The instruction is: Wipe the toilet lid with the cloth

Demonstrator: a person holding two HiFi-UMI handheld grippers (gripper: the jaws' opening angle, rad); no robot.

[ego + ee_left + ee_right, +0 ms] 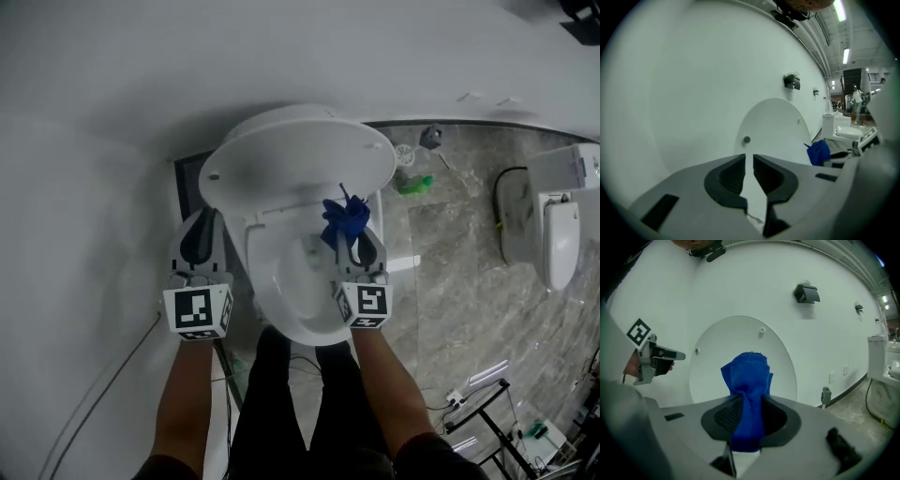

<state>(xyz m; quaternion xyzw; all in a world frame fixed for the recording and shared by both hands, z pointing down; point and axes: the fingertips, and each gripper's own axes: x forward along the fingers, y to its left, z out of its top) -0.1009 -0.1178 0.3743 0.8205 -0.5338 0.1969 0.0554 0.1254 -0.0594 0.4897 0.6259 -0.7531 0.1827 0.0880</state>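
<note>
My right gripper (750, 404) is closed on the cloth (746, 373). The blue cloth is pinched between the two jaws, and a bunched part of it stands up above the fingertips while a shorter end hangs under them. My left gripper (749, 164) holds nothing. Its jaws stand only a little apart, with a thin gap between the tips and only white surface seen through it.

In the head view both grippers are up at about the same level, the left one beside the left edge of the toilet (281, 305) and the right one over its right rim. The cloth hangs over the open bowl, just under the lower edge of the lid (300, 159). I cannot tell if it touches the lid.

The lid is raised and faces both grippers. In the right gripper view it fills the middle behind the cloth. Two small round studs show on it.

Behind the lid is a plain white wall (112, 112) with a small dark box (806, 293) fixed higher up. To the right the floor (450, 309) is grey stone. A small green thing (417, 184) lies there near the wall, and a second toilet (562, 234) stands well apart at the right edge.
</note>
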